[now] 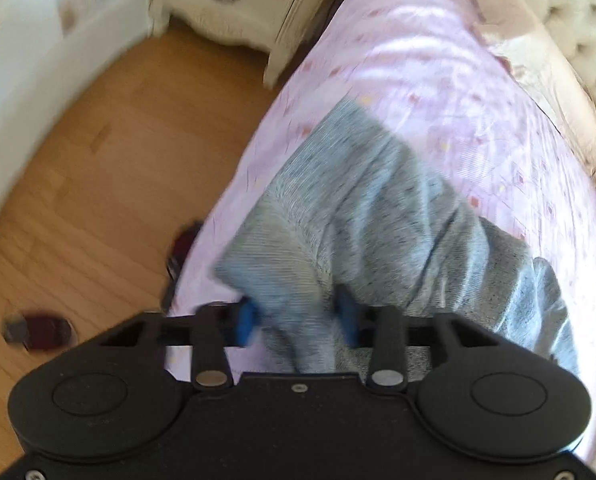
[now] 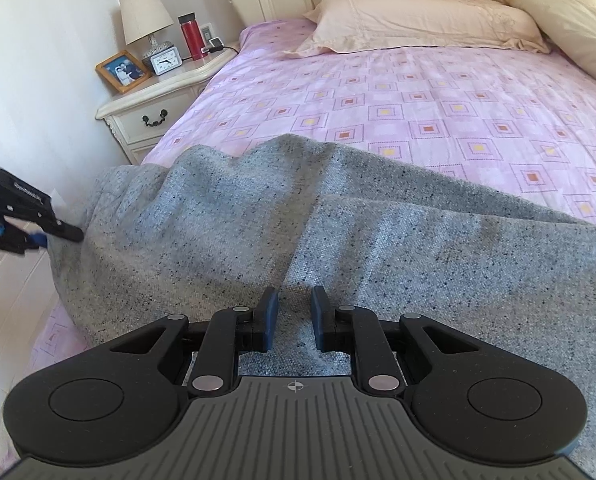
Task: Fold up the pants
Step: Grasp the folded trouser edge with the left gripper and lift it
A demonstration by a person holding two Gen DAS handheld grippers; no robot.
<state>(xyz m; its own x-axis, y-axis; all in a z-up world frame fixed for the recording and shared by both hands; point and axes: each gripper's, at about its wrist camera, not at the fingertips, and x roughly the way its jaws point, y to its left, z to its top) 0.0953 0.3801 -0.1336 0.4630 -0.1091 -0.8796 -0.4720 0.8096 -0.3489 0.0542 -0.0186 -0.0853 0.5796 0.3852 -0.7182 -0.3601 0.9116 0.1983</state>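
Bed (image 2: 437, 92): pink patterned cover, stretching ahead of both pairs of fingers; it carries the garment.
Pants (image 2: 337, 240): grey knit, lying along the near edge of the bed, long axis running crosswise to the right fingers, from beyond them on their right over to the left gripper at the far left.
Left gripper (image 1: 298, 316): at the pants' left end, by the bed's edge; blue-padded fingers stand half apart with a bunched ridge of cloth between them. The view is blurred, so whether the pads press I cannot tell.
Right gripper (image 2: 294, 316): fingers narrow, cloth in the gap between them; a firm pinch is likely but not plain.
Key relation: each hand sits at its own stretch of the cloth, the left nearer the end, so the fold probably carries that end along the long axis.
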